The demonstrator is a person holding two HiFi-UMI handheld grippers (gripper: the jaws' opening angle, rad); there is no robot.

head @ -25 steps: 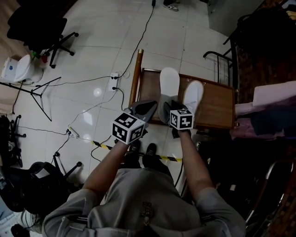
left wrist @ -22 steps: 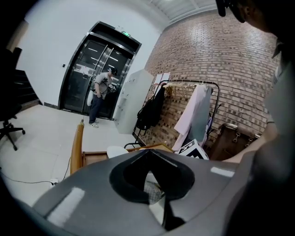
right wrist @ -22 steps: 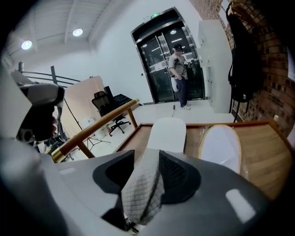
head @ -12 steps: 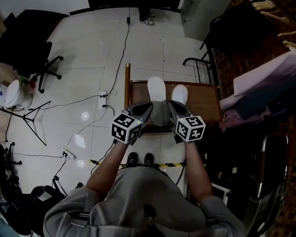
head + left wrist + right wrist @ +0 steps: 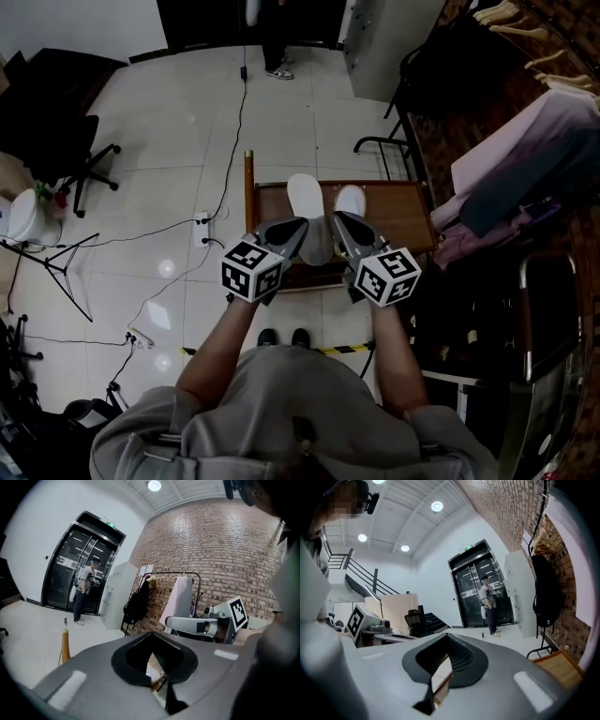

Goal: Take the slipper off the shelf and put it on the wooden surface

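With both forearms stretched forward side by side, the left gripper (image 5: 295, 228) and right gripper (image 5: 343, 223), jaws closed and empty, angle inward over the near ends of two white slippers (image 5: 304, 192) lying on the wooden surface (image 5: 394, 211).

Two slippers side by side on a wooden surface.
The left slipper (image 5: 304, 195) and right slipper (image 5: 350, 200) lay on the left half of the wooden surface (image 5: 403, 211). The left gripper (image 5: 296, 226) and right gripper (image 5: 339, 221) hung over its near edge. Hanging clothes (image 5: 525, 159) were beyond its right edge.
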